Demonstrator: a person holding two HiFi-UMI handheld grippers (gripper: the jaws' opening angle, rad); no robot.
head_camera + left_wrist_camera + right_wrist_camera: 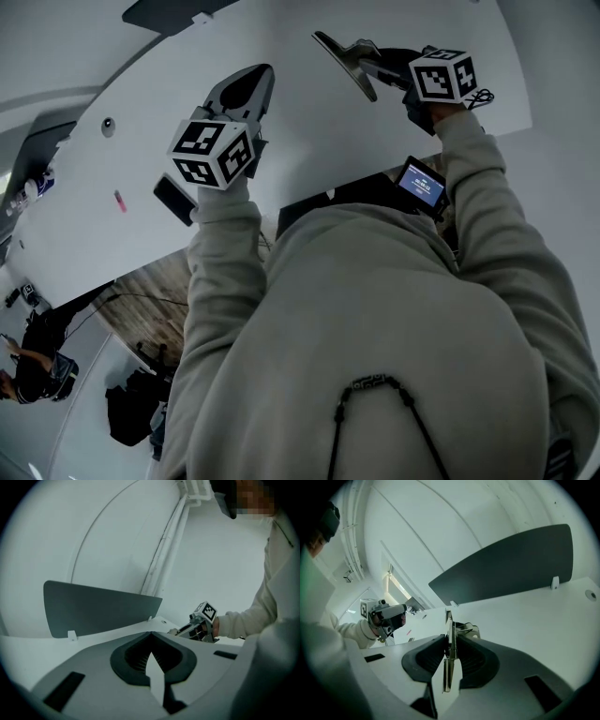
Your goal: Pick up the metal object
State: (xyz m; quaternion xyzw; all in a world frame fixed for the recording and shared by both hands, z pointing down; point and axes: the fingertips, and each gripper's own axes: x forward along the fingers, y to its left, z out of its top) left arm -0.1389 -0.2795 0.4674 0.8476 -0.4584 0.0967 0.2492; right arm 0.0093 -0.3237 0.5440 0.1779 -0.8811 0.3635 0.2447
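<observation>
White desk (300,141) spreads beneath the person. Right gripper (450,637) jaws clamp the thin metal object (448,667) edge-on, seemingly lifted clear. Left gripper (151,637) jaws are pinched together, empty. The object looks stiff, light and slick, so I'd grip its flat faces

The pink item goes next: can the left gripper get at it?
Probably yes. The left gripper is empty, and nothing lies near the pink item on the table; its shut jaws must open first.
</observation>
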